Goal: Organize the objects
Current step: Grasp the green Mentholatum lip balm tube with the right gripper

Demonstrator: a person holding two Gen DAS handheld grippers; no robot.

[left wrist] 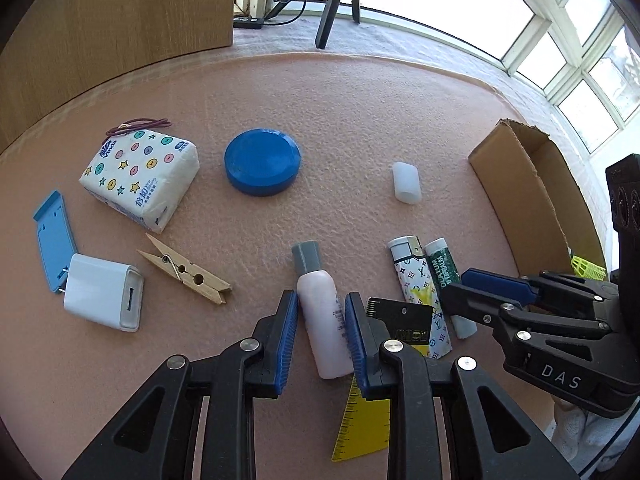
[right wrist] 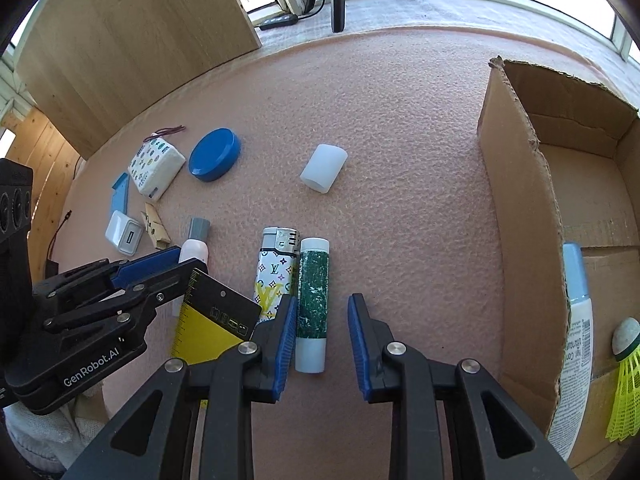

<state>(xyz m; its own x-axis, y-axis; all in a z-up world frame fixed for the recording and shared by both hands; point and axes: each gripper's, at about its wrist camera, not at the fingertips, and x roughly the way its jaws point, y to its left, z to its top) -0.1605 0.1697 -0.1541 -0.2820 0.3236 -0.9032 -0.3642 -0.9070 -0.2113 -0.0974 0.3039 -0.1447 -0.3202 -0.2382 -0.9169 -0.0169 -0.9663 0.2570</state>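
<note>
So the small pale pink plastic bottle with the grey cap lies flat on the pinkish foam mat, right between the blue pads of the left gripper. The jaws are narrow and sit on both sides of the bottle, but I honestly can't tell if the pads are pressing it or just beside it. There's faint print down the bottle's side, too blurry to read.

Just right of that gripper's right finger is a black and yellow ruler card with tick marks, partly under the gripper. Beyond it lies a white lighter with an "LV" monogram pattern, and touching it, a green and white tube whose label reads something like "OLATUM".

The right gripper has its jaws narrowly apart with the tube's lower end just inside its left pad, nothing clamped. Its body reads "DAS" from the left camera; the left one reads "GenRobot.AI".

Further right of the right gripper is an open brown cardboard box holding a white bottle with small print and a yellow shuttlecock.
</note>
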